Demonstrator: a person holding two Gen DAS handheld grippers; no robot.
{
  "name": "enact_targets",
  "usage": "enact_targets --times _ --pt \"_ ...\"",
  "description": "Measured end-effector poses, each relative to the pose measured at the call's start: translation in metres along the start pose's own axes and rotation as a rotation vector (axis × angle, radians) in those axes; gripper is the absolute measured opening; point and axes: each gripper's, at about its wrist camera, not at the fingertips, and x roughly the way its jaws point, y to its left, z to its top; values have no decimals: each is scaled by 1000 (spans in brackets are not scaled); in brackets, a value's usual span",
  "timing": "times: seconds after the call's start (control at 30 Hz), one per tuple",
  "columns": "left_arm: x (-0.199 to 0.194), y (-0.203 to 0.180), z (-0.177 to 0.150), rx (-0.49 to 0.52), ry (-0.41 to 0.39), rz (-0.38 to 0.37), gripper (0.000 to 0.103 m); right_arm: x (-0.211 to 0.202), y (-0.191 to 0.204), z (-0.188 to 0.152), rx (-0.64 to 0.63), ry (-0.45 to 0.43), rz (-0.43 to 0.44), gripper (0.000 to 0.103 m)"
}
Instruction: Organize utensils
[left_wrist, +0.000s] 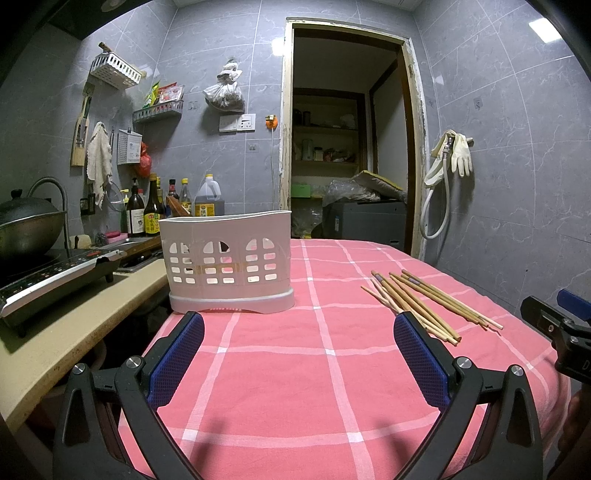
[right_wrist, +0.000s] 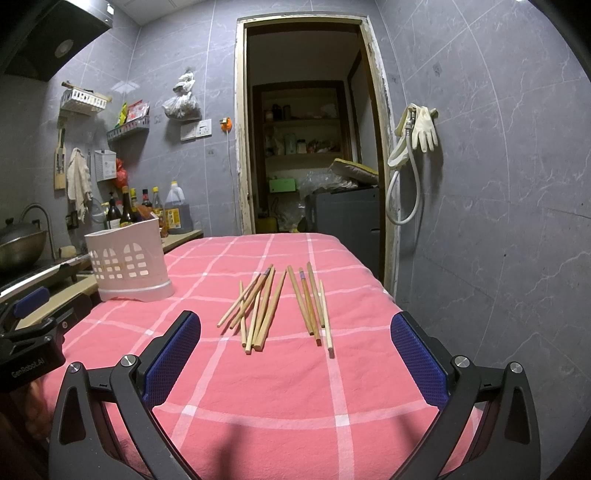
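Left gripper: fingers spread wide, nothing held.
Right gripper: same, wide and empty.
Loose wooden chopsticks: best pinched mid-length, then dropped upright into the white slotted plastic holder.

A pink tablecloth with a white grid of checked lines covers the table. Pale tan wooden chopsticks lie on it; a few show a faint purple band near one end. A white utensil basket with arched, window-like cut-outs stands near the cloth's left edge. The left gripper and right gripper are black with dark blue, fine-meshed pads. Grey marbled wall tiles stand behind, with cream rubber gloves hanging. The counter is beige.
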Motion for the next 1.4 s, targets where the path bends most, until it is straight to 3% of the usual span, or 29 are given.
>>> enact_targets --times 0.57,1.03,1.4 --pt "23 2 18 4 4 74 101 14 -3 8 -20 -5 6 103" --pt "67 -16 51 3 49 38 101 53 -19 47 -79 -1 -17 103" --pt "104 -21 65 7 81 41 100 90 -41 69 -59 63 -3 103"
